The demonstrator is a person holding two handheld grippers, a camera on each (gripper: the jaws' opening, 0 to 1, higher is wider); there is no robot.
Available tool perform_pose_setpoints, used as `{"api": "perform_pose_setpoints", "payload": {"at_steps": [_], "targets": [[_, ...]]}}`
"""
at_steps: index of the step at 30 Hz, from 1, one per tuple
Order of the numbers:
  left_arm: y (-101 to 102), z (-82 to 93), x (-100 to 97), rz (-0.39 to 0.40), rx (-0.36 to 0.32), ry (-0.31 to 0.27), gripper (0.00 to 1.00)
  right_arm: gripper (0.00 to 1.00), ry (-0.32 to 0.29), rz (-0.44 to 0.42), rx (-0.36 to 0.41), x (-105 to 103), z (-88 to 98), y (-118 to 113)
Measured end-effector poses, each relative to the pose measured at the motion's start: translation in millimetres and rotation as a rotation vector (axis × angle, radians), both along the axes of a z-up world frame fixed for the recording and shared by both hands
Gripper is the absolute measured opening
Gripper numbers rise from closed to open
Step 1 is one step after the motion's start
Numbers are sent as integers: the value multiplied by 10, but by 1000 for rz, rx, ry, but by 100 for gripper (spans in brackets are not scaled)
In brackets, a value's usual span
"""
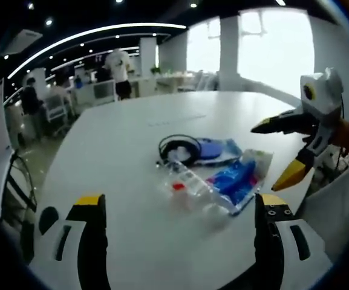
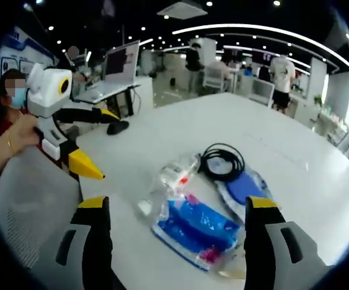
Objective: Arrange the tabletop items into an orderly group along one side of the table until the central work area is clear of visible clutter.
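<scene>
Both grippers hang over the white table (image 1: 120, 157), fingers apart, holding nothing.
Left gripper (image 1: 177, 220) and right gripper (image 2: 174, 226) face the clear bottle (image 2: 171, 175), blue packet (image 2: 195, 232) and black cable (image 1: 177, 147), together mid-table.

Open office: desks (image 1: 98, 90), monitors (image 2: 121, 61).

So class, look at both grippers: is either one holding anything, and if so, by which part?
Nothing is held. The left gripper and right gripper are both open above the table, clear of the blue packet and black cable.
</scene>
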State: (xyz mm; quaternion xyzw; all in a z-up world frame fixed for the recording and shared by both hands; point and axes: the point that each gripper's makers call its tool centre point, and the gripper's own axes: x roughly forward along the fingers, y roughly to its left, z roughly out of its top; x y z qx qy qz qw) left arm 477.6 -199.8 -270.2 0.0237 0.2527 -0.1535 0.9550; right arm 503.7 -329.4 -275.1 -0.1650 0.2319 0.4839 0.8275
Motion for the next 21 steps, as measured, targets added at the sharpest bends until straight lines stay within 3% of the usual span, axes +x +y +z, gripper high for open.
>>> {"api": "perform_pose_setpoints", "payload": {"at_steps": [4, 10, 17, 21], "targets": [[6, -18, -6, 0, 0, 9, 99, 85, -32, 43, -22, -12, -73, 99], [-6, -62, -19, -30, 72, 21, 99, 84, -43, 92, -53, -57, -210, 227], [-50, 44, -2, -33, 15, -22, 99, 81, -18, 166, -72, -169, -362, 340], [-44, 20, -9, -34, 34, -12, 99, 78, 1, 191, -70, -218, -407, 377]]}}
